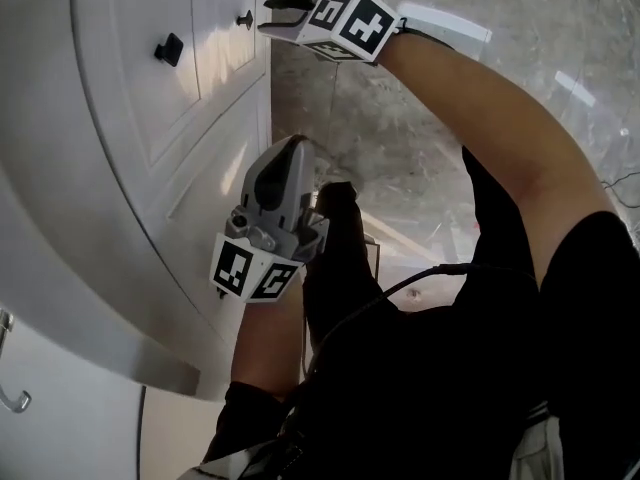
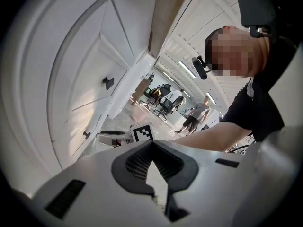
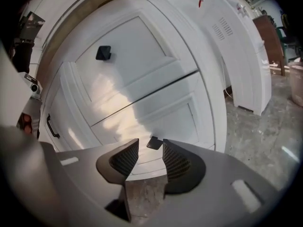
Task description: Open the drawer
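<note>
Approach step. Aiming right tool (image 3: 150,149), jaws apart and empty, at small black square knob (image 3: 154,143) of lower white panelled drawer (image 3: 165,110), closed flush in white cabinet (image 3: 214,103), knob just ahead of tips. Holding left tool (image 2: 151,143) aside, jaws together, empty. Next: advance, clamp knob, pull straight back.

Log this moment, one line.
phase: pre-grasp | right tongs: open, lined up on lower drawer knob, no contact | left tongs: shut, empty | drawer: closed

Left hand-held gripper (image 1: 297,144) closed, right hand-held gripper (image 1: 283,14) agape.
</note>
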